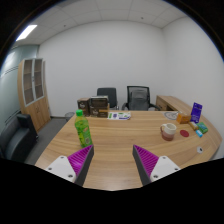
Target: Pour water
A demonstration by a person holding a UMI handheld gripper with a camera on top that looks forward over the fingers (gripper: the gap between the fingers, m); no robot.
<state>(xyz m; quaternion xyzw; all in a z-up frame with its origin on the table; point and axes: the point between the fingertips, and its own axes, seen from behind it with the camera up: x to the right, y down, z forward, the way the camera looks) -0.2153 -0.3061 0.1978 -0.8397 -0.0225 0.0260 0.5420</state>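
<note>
Fingers (112,163) spread wide, holding nothing, low over the table (115,135). Green bottle (83,129) stands left of centre, just beyond the left finger. Looks like approach step: next, swing left and close on the bottle. Cup (169,130) mid-right, likely pour target.

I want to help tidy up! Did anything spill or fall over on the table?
No, nothing stands out. The green bottle stands upright on the wooden table, and the small cup sits upright too. No puddles show on the wood. The claw is open and empty, with both things beyond its fingers.
</note>
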